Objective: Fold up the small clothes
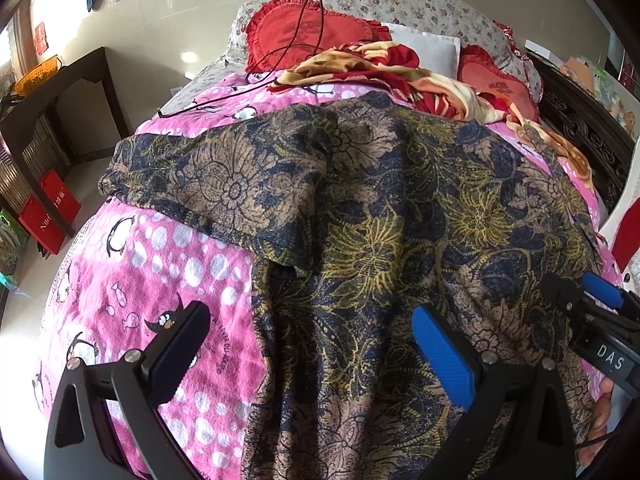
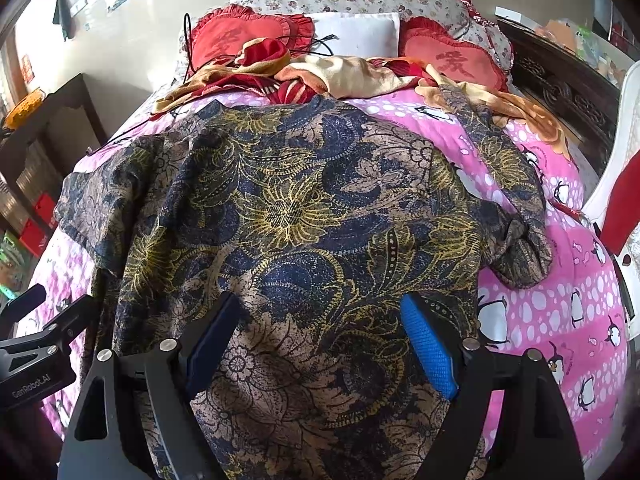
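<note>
The bed fills both views, covered by a pink penguin-print blanket. A dark floral-print shirt in navy, tan and yellow lies spread flat on this blanket, neckline toward the far end. Its left sleeve extends out to the left; its right sleeve is bunched and creased at the right side.

At the far end of the bed lies a crumpled red-and-cream floral blanket, with two red heart-shaped cushions and a white pillow behind it. A black cable trails across the left cushion. A dark wooden side table stands to the left of the bed, with a red bag on the floor under it.

The left tool hovers over the near left part of the shirt, its jaws spread wide and holding nothing. The right tool hovers over the near middle of the shirt, jaws likewise spread wide and empty. Whether either tool touches the fabric cannot be told.
</note>
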`<move>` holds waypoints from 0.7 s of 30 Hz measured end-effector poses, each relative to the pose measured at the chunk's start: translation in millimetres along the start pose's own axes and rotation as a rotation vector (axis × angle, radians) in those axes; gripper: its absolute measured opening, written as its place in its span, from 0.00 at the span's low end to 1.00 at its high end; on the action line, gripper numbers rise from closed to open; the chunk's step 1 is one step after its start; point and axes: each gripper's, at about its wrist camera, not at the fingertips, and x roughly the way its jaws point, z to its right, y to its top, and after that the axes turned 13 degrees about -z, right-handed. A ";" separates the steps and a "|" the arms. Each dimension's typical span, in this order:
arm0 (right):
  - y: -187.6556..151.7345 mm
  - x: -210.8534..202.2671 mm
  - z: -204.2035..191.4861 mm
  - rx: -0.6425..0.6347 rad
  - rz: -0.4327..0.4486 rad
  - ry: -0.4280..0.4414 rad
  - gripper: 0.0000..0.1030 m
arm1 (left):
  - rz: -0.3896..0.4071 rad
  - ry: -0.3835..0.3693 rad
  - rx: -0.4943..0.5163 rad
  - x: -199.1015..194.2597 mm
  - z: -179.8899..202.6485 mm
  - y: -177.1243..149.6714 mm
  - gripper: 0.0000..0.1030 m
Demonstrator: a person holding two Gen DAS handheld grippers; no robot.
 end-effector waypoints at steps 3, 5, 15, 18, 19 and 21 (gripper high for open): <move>0.4 0.6 -1.0 0.002 -0.001 0.003 0.77 | 0.004 0.008 -0.001 1.3 -1.9 1.0 1.00; 0.8 1.3 -1.8 0.000 -0.001 0.012 0.77 | -0.001 0.009 -0.002 3.0 -3.7 1.6 1.00; 3.1 8.2 -11.0 -0.016 -0.014 0.017 0.77 | -0.015 0.006 -0.016 8.6 -10.7 4.8 1.00; 4.8 10.5 -14.1 -0.022 -0.020 0.016 0.77 | -0.023 0.003 -0.024 10.7 -14.2 6.2 1.00; 5.3 11.4 -15.0 -0.024 -0.022 0.016 0.77 | -0.027 0.001 -0.032 11.9 -17.3 6.8 1.00; 6.5 13.4 -17.6 -0.029 -0.026 0.018 0.77 | -0.029 0.000 -0.046 13.2 -23.0 8.9 1.00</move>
